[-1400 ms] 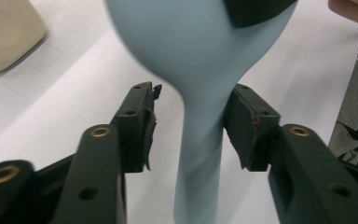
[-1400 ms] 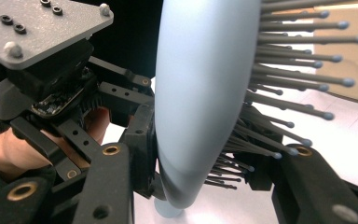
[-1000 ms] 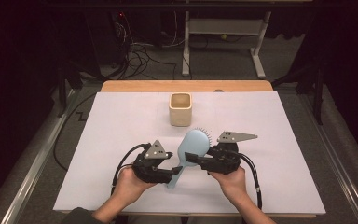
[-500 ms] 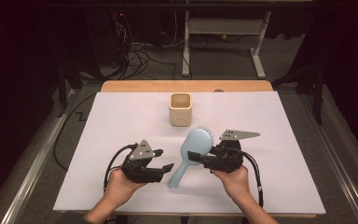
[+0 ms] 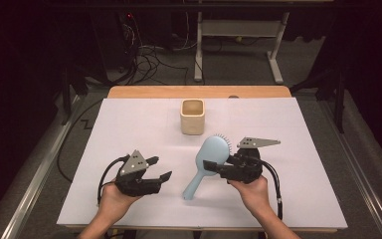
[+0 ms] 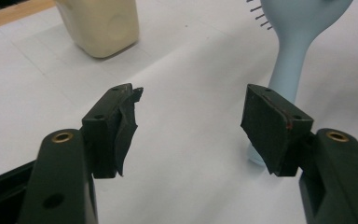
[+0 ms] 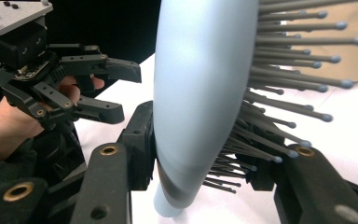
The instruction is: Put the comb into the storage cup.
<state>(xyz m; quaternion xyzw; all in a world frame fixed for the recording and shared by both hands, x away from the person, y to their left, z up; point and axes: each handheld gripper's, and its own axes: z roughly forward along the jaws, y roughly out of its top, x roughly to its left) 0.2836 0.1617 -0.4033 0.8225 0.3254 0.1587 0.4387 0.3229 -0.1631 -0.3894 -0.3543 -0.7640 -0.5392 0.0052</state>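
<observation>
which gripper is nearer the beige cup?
Right. The right gripper, shut on the blue hairbrush, sits just below and right of the beige cup. The left gripper, jaws just opened and empty, is farther, down to its left.

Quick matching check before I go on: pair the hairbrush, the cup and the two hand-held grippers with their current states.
1 hairbrush
2 cup
3 left hand-held gripper
4 right hand-held gripper

a jaws open, nothing between them
b stands upright at the far middle of the table
c clamped at its head, handle end down on the table
d shut on the brush

Pairs: 1-c, 2-b, 3-a, 4-d
</observation>
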